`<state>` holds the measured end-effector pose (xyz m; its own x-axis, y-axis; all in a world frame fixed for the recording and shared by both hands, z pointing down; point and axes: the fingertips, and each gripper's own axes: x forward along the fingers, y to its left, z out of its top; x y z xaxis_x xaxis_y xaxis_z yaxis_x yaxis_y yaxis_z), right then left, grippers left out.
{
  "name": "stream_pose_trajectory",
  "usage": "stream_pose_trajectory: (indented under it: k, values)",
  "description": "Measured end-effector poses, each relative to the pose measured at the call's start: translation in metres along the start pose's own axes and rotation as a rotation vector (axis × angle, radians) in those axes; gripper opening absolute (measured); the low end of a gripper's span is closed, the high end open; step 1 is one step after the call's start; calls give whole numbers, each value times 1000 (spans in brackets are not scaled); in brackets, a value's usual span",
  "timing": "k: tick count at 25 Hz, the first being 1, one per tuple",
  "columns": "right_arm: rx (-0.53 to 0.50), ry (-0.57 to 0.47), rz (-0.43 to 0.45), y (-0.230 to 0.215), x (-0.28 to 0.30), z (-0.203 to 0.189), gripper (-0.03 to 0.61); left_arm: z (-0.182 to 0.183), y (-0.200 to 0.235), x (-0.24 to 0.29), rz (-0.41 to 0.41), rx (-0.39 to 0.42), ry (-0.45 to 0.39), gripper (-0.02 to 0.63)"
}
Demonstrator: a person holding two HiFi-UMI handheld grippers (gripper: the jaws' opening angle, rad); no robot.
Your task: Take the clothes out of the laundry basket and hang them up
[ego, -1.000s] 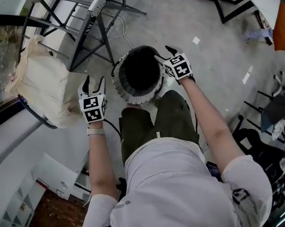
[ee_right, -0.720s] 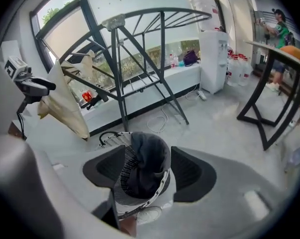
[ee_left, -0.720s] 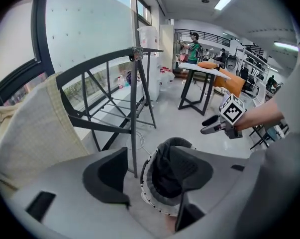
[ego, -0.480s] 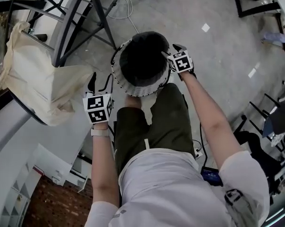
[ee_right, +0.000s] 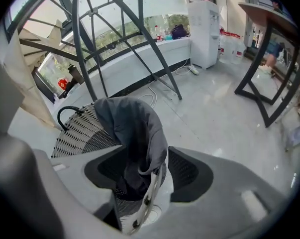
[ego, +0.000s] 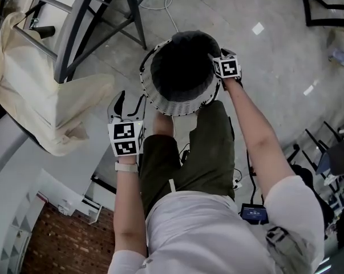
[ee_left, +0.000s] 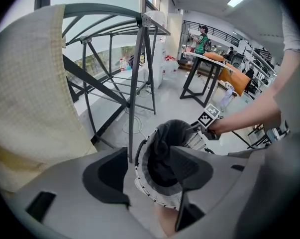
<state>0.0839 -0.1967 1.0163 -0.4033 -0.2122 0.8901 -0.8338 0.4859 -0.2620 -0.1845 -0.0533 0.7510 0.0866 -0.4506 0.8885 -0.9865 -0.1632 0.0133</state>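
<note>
- Right gripper [ego: 216, 61], its jaws spread but just closing slightly, straddles the dark garment [ee_right: 135, 128] at the laundry basket's [ego: 172, 108] right rim, not yet pinching it.
- Left gripper [ego: 130, 104], spread and empty, sits outside the left rim.

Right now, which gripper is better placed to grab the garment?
Right. The right gripper straddles the garment at the basket rim, and its jaws have just been closing; the left gripper hangs open beside the basket.

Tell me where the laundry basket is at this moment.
In the head view the laundry basket stands on the floor at top centre, ahead of the person's legs, between the left gripper and the right gripper at its rim.
</note>
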Motion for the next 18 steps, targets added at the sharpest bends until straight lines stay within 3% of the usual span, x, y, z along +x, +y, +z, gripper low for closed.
stream_pose_trajectory:
  k: [3, 5, 6, 10, 12, 18]
  values:
    - [7, -6, -41, -5, 6, 1, 215, -8, 0, 5, -10, -11, 10, 247]
    - [15, -15, -81, -10, 3, 4, 92, -11, 1, 6, -13, -13, 14, 247]
    - [25, -14, -92, -12, 1, 5, 71, -12, 1, 5, -17, -14, 14, 247]
    - [38, -13, -102, -13, -12, 7, 60, -7, 3, 0, -32, -17, -4, 247]
    - [49, -58, -80, -8, -23, 16, 17, -3, 6, -4, -36, -21, -14, 247]
    - [82, -185, -17, 15, -70, 51, 17, 7, 11, -15, -54, -18, -38, 247]
